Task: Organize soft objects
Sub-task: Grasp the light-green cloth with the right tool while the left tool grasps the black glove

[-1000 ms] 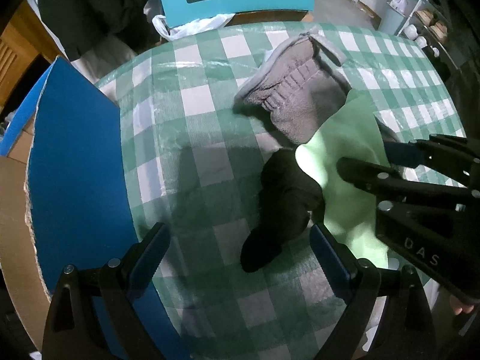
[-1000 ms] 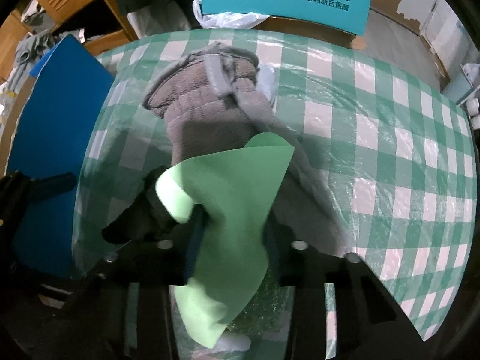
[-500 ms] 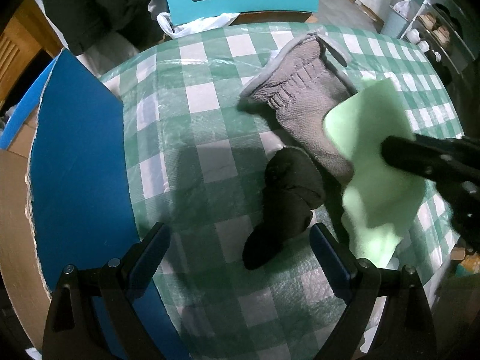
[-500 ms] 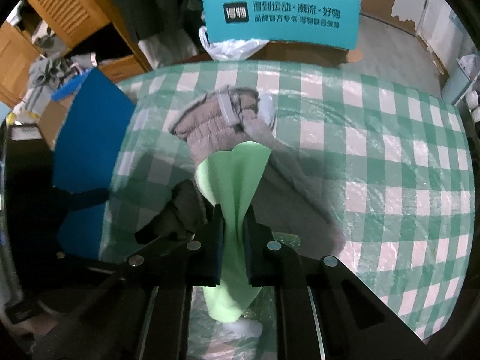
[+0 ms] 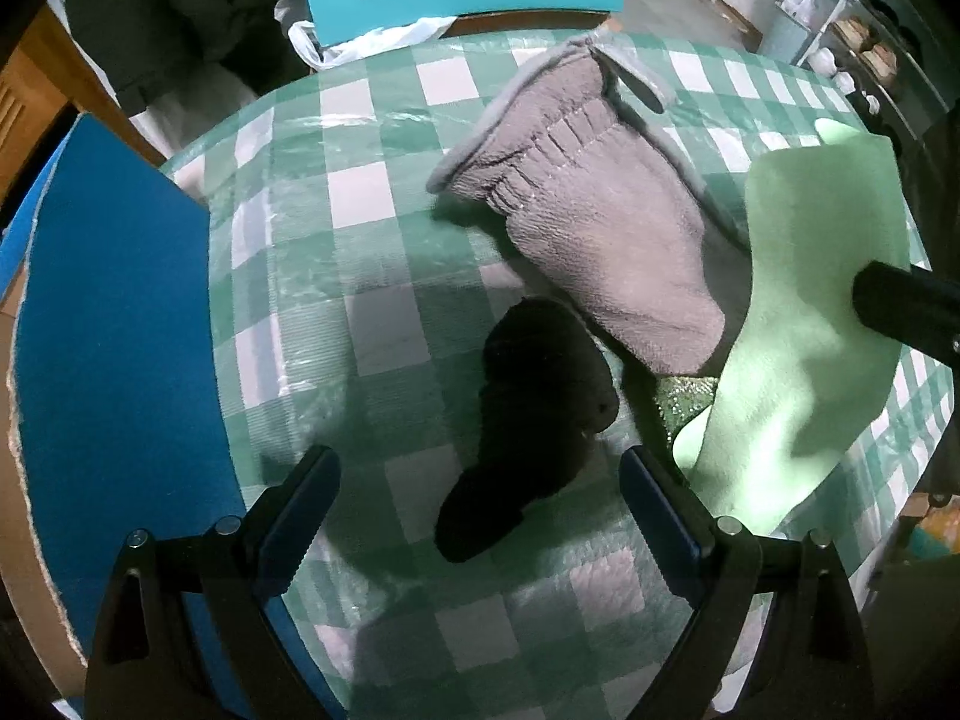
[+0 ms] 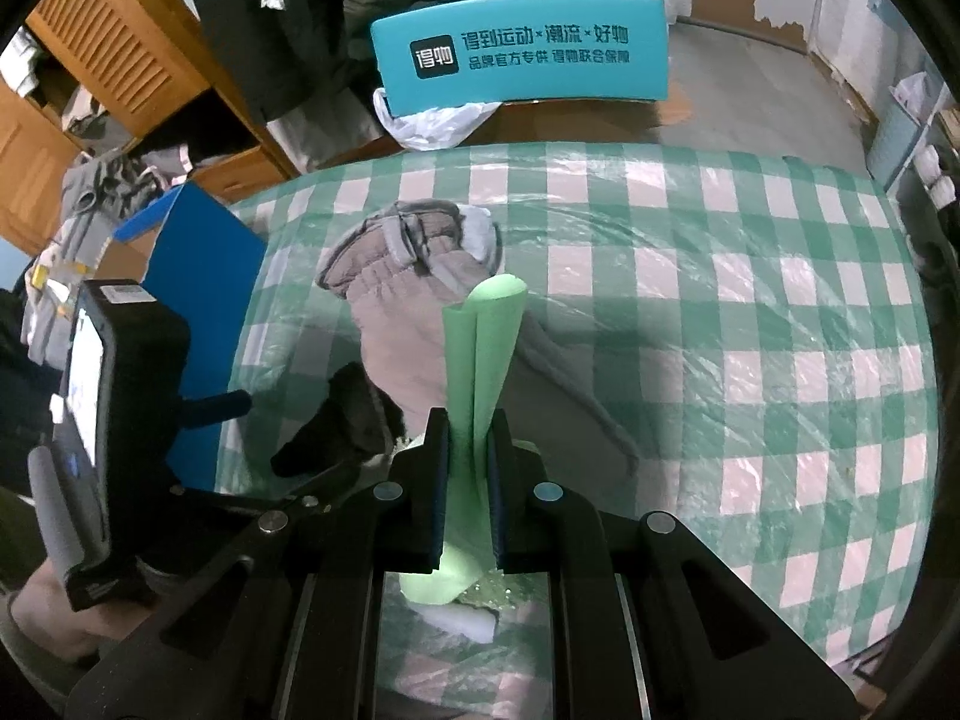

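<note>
My right gripper (image 6: 468, 450) is shut on a light green cloth (image 6: 483, 354) and holds it lifted above the table; the cloth also hangs at the right of the left wrist view (image 5: 804, 348). A grey fleece mitten (image 5: 588, 228) lies on the green checked tablecloth (image 5: 372, 276), also seen in the right wrist view (image 6: 414, 306). A black sock (image 5: 528, 414) lies just ahead of my left gripper (image 5: 480, 492), which is open and empty above the table. The sock also shows in the right wrist view (image 6: 336, 420).
A blue box (image 5: 114, 348) stands at the table's left edge. A teal sign (image 6: 522, 54) and a white plastic bag (image 6: 432, 120) are behind the table. A glittery green scrap (image 5: 687, 396) lies under the cloth. Wooden furniture with clothes stands at the left.
My right gripper has closed on the green cloth and lifted it up and to the right, off the mitten. The cloth now hangs folded between the fingers. The left gripper has barely moved.
</note>
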